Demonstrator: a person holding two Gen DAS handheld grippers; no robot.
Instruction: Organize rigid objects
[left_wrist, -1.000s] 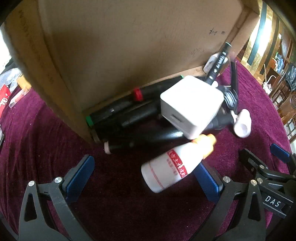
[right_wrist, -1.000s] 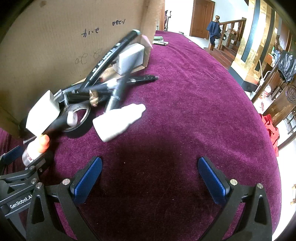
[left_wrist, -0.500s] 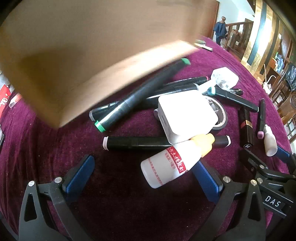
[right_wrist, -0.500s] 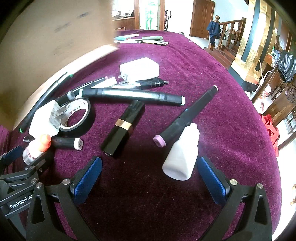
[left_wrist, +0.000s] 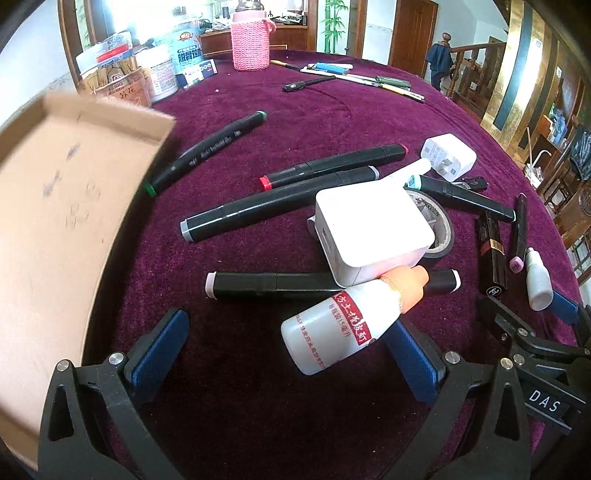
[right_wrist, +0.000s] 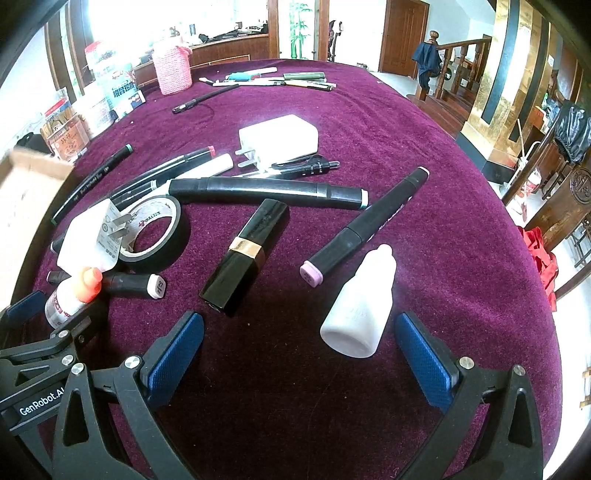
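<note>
While both grippers hovered with jaws spread wide and holding nothing, a purple velvet tablecloth (right_wrist: 424, 155) covered the round table, with a wooden staircase (right_wrist: 448, 62) and a brown door (right_wrist: 404, 35) beyond. Scattered black markers (left_wrist: 273, 205) lay ahead of the left gripper (left_wrist: 288, 350), whose right pad touched a white plastic bottle with an orange cap (left_wrist: 351, 321). A small white dropper bottle (right_wrist: 360, 304) lay between the right gripper (right_wrist: 301, 356) pads, nearer the right one. A blurred cardboard box (left_wrist: 62, 229), left of the left jaws, looked empty. Jars (left_wrist: 157, 74) stood far ahead.
</note>
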